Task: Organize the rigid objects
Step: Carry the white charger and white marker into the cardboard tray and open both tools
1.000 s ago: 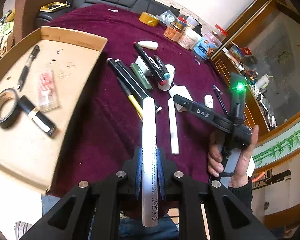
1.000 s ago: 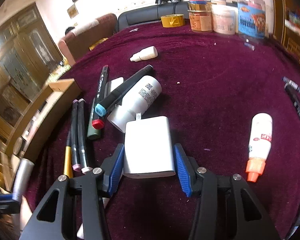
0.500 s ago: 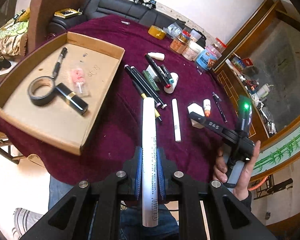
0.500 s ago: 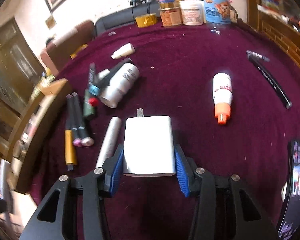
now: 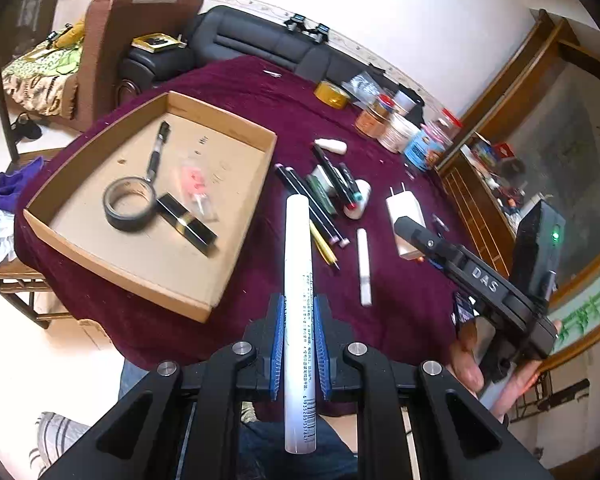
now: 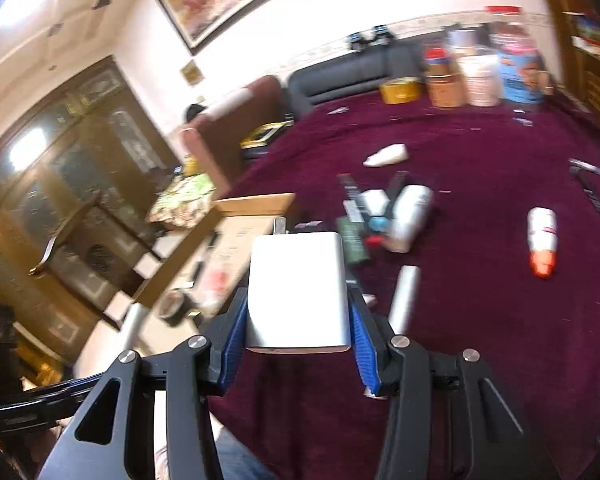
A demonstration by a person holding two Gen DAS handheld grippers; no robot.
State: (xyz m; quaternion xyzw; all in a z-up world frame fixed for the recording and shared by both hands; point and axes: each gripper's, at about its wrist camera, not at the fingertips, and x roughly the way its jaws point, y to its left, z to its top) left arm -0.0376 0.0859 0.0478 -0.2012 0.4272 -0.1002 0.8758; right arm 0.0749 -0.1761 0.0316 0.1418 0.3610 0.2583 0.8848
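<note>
White tube (image 5: 298,280) between left claw (image 5: 299,344) pads, lengthwise, clamped.

Glossy plastic charger (image 6: 298,288); matt cardboard tray (image 5: 236,240).

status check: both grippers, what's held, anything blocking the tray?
Left gripper shut on white tube. Right gripper shut on charger. Tray unblocked.
</note>
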